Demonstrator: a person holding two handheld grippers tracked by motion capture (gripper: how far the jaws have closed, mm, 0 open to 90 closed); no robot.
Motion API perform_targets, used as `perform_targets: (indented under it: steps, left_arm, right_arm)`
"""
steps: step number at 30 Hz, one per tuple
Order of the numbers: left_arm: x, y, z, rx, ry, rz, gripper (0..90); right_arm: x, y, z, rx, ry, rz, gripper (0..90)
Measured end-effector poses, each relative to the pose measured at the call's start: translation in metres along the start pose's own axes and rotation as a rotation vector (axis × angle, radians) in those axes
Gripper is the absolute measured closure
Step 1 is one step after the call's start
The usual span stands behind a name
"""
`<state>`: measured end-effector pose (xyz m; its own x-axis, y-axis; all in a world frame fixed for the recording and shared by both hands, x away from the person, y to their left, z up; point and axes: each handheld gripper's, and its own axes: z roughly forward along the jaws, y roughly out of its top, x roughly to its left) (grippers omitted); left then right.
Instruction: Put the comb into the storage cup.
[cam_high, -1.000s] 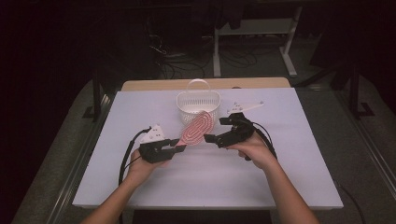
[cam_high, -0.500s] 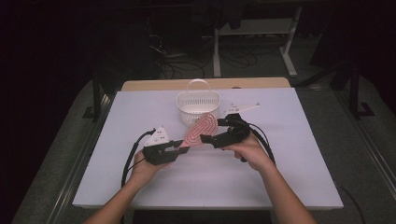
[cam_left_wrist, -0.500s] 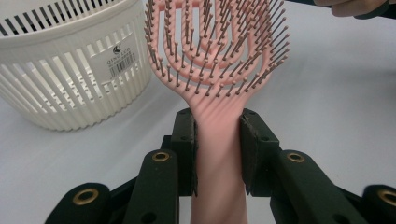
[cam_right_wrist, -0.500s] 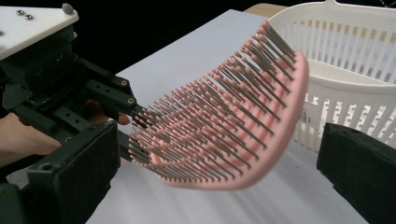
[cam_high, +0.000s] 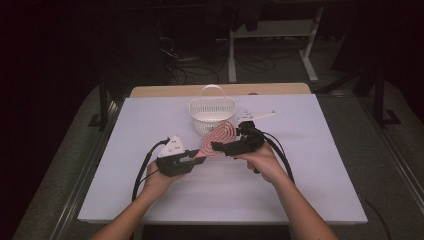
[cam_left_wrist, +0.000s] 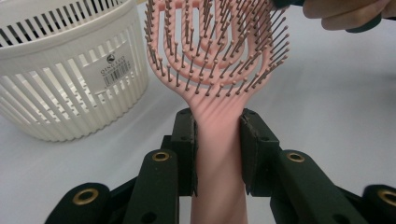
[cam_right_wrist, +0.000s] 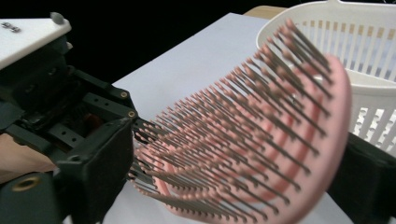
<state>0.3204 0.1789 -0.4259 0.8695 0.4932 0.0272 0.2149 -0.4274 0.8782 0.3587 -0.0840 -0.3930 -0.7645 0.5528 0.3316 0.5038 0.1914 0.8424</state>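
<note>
Pink hairbrush (cam_left_wrist: 219, 70) mid-frame in high view, lifted off table (cam_high: 320, 200), just below white basket (cam_high: 212, 116). My left gripper (cam_high: 192, 161) clamps handle so head juts free. My right gripper (cam_high: 216, 146) straddles bristled head; jaws have just been closing, pads not clearly pressing yet. Likely handover before drop into basket.

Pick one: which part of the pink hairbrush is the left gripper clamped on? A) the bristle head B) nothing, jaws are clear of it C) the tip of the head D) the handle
D: in the left gripper view the left gripper has both jaws pressed against the handle of the pink hairbrush, just below the head.
</note>
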Motion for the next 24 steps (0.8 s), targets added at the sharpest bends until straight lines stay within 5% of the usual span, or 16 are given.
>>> perform_targets:
  steps: [24]
  left_arm:
    - [-0.003, -0.0032, 0.0039, 0.0, 0.011, 0.016, 70.2]
  right_arm:
    - [-0.0045, -0.0026, 0.002, 0.005, 0.049, 0.066, 42.8]
